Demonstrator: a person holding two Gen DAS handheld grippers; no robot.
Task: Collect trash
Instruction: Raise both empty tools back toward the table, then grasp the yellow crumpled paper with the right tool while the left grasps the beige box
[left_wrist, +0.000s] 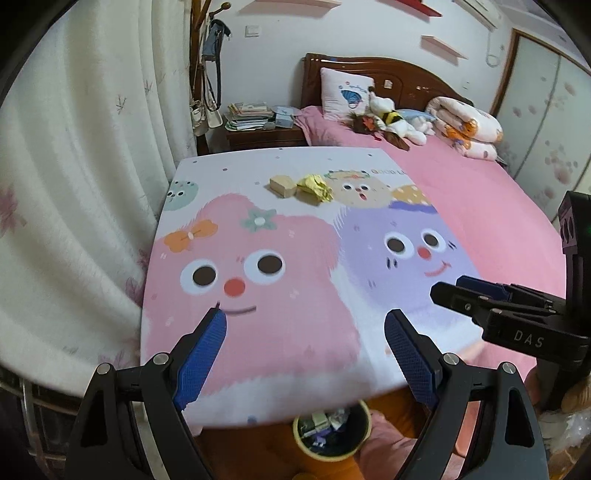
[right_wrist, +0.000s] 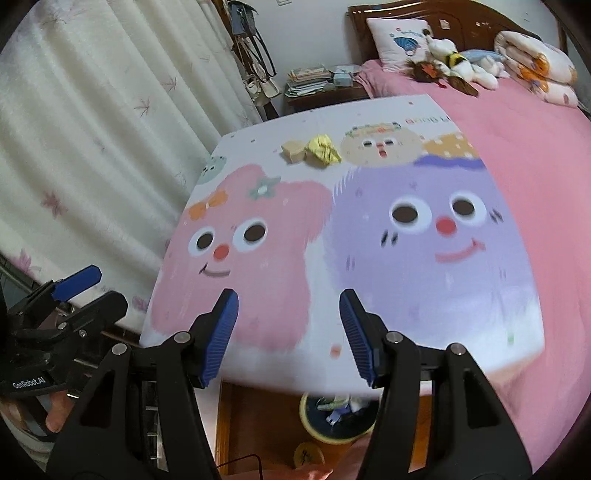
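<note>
Board with cartoon faces lies across the pink bed; all places given from it.

Trash: yellow crumpled paper and tan block, touching or nearly so, at the board's far end, block on the curtain side. Both well apart from the grippers.

Bin on the floor just below the board's near edge, already holding scraps.

Left gripper: over the board's near edge, jaws spread wide, nothing between them. Right gripper: same, over the near end, jaws apart and empty.

Handling, judged: paper looks very light, soft and crushable; a pinch across the middle of the wad should hold, and it will not slip much on the ribbed blue pads. Block looks like sponge or foam, light, slightly yielding; take it across its short sides. Material is not certain. Neither looks fragile.

Writing: "DAS" on the right gripper's body in the left view; "GenRobot.AI" on the left gripper in the right view. Print on the board's far end reads roughly "GOOD L…", cut off.
</note>
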